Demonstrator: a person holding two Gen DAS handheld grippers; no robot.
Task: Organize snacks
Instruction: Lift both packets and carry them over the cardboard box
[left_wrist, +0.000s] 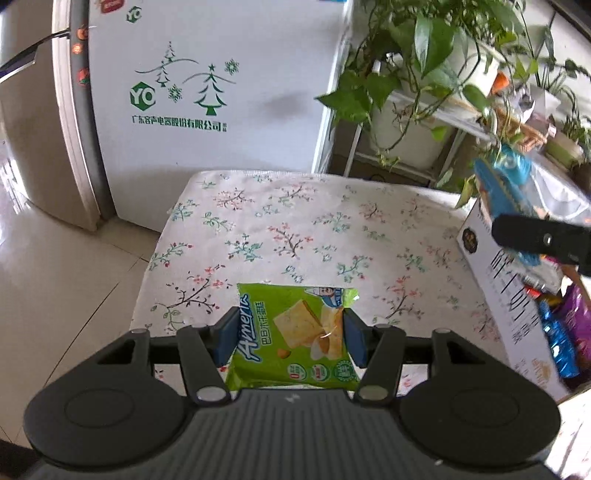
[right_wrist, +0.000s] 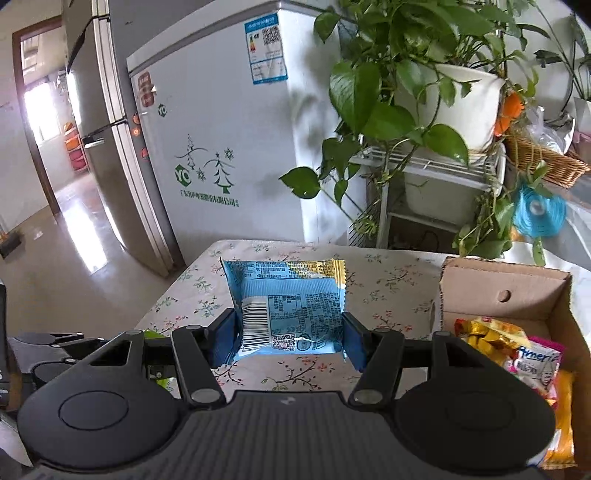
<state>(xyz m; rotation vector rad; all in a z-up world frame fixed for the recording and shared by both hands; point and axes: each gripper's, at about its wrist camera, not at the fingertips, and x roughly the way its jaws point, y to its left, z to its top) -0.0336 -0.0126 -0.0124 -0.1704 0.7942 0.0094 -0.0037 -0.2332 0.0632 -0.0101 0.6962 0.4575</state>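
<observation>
Mid-transfer: left gripper (left_wrist: 290, 334) clamping green packet (left_wrist: 295, 339), right gripper (right_wrist: 290, 338) clamping blue packet (right_wrist: 291, 310), above table (left_wrist: 295, 229). Next, presumably: carry to cardboard box (right_wrist: 506, 284) at right edge, release inside.

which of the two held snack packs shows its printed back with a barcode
The blue snack pack in the right gripper: barcode side faces the camera. The green snack pack in the left gripper shows its picture front.

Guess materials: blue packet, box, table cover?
Blue packet: glossy plastic film, probably; crimped serrated end, sheen. Box: corrugated cardboard, matte brown inside, raw cut edges and a punched hole. Table cover: looks like woven cloth, matte floral print, though coated fabric is possible.
</observation>
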